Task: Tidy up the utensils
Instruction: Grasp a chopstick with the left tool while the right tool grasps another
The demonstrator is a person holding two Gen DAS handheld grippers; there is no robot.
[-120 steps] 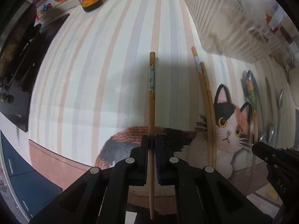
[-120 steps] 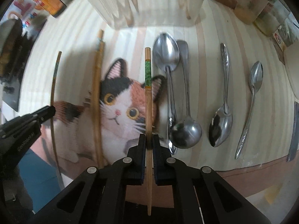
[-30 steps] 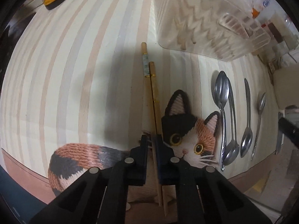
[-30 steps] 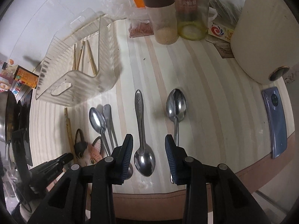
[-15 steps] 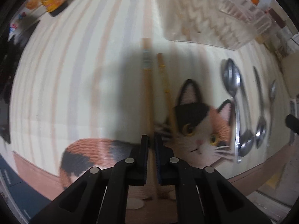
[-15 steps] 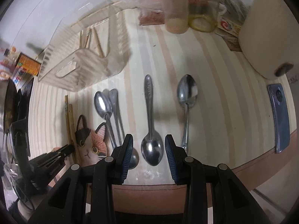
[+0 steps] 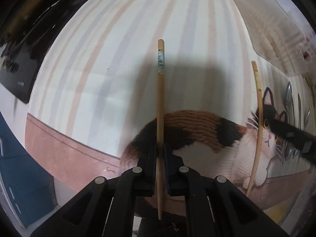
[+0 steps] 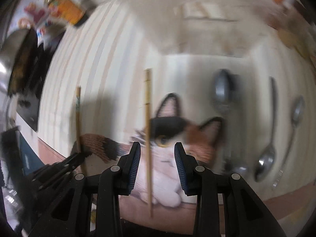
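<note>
My left gripper is shut on a wooden chopstick with a pale blue band, which points away over the cat-print mat. A plain wooden chopstick lies to its right on the mat. In the blurred right wrist view my right gripper stands open above that plain chopstick. The stick runs between the fingers, nearer the left one, and neither pad touches it. The left gripper and its banded chopstick show at the left. Three metal spoons lie to the right.
A clear ribbed plastic basket stands at the far right of the striped mat. Dark cookware and an orange packet sit at the left and far left. The counter's front edge runs close below the grippers.
The left gripper has carried the banded chopstick leftward, away from the plain one it lay beside. The right gripper has swung left from the spoons and lower, coming over the plain chopstick.
</note>
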